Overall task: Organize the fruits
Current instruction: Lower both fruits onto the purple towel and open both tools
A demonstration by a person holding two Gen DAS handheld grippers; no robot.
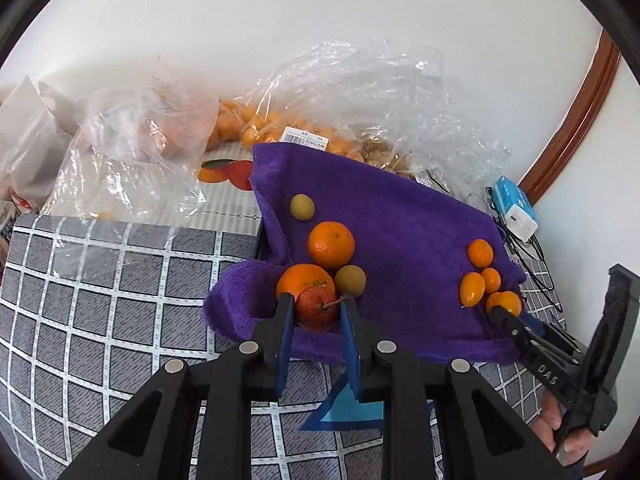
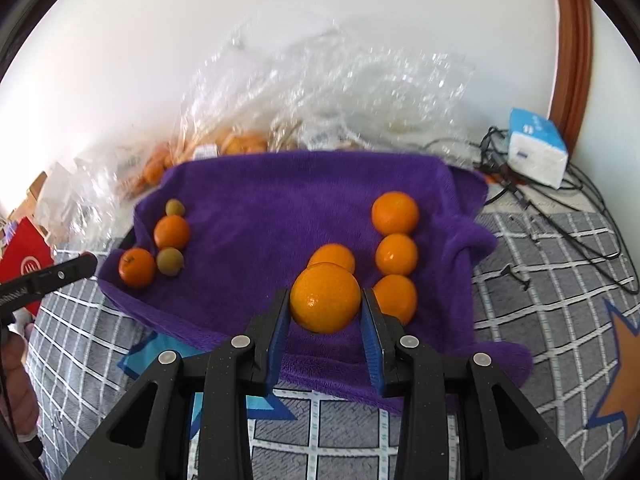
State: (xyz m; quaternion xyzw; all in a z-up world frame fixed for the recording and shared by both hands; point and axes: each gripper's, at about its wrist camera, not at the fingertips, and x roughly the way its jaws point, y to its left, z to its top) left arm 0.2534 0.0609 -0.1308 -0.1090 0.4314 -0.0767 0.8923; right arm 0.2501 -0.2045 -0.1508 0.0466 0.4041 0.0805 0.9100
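Observation:
A purple towel (image 1: 400, 216) lies on the checked table cover and also shows in the right wrist view (image 2: 280, 200). My left gripper (image 1: 318, 304) is shut on a small red apple (image 1: 316, 308) at the towel's left group, beside two tangerines (image 1: 331, 244) and two green-brown fruits (image 1: 350, 280). My right gripper (image 2: 325, 300) is shut on an orange kumquat (image 2: 325, 298) at the right group, where several more kumquats (image 2: 396, 255) lie. The right gripper also shows in the left wrist view (image 1: 506, 312).
Clear plastic bags (image 1: 360, 92) with more orange fruit lie behind the towel by the wall. A blue and white box (image 2: 536, 148) and black cables (image 2: 560, 216) lie at the right. A red packet (image 2: 24, 260) is at the left.

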